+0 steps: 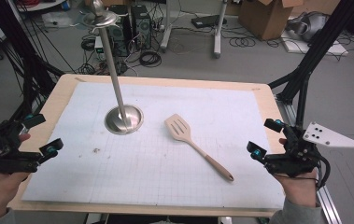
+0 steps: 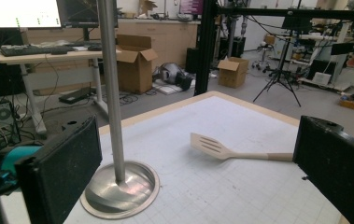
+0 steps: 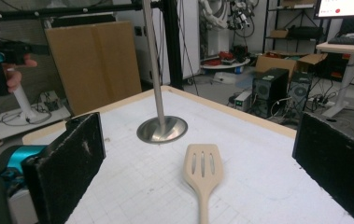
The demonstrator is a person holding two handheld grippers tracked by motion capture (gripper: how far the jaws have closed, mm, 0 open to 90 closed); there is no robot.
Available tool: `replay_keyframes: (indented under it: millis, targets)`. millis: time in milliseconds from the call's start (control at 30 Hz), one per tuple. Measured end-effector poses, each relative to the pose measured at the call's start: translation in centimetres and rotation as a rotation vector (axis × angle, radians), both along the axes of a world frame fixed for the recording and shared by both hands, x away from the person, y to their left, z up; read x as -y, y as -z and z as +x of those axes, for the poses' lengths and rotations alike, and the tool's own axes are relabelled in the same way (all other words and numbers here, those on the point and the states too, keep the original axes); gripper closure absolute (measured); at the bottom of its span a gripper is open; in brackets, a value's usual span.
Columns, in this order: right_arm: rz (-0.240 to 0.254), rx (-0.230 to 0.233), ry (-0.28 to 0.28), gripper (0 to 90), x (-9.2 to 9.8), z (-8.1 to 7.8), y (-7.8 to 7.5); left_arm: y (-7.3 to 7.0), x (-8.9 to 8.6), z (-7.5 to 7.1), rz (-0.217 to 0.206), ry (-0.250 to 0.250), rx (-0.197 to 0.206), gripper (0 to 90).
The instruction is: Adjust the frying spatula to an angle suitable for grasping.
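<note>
High view showed the wooden spatula [image 1: 194,142] lying flat on the white mat [image 1: 165,186] beside the steel stand [image 1: 123,119], between the left gripper [image 1: 41,135] and right gripper [image 1: 264,138], both wide-jawed and empty, likely poised to approach it.

Spatula [image 3: 202,176] handle cut off at bottom edge, stand [image 3: 158,88] pole top cropped.

We see a grey concrete floor [image 1: 258,65] strewn with black cables [image 1: 242,42] beyond the pale wooden table [image 1: 265,100]; behind it stand brown cardboard boxes [image 1: 268,16], black computer towers [image 1: 139,25] and a white-legged desk [image 1: 219,28].
</note>
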State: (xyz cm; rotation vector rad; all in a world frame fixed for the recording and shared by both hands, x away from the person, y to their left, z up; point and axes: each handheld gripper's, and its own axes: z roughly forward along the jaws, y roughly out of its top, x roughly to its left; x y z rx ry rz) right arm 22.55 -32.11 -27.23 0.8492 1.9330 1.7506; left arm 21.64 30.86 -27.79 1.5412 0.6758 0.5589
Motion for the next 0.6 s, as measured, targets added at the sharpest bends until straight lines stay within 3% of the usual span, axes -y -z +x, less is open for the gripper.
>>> replay_keyframes:
  millis: [333, 600]
  targets:
    - [0.017, -0.001, 0.023, 1.3, 0.00, 0.14, 0.12, 0.12, 0.30, 0.19, 0.004, -0.001, -0.004, 1.8]
    - [-0.006, -0.010, 0.030, 1.3, -0.43, 0.53, 0.36, 0.00, 0.10, 0.17, -0.001, 0.003, -0.001, 1.8]
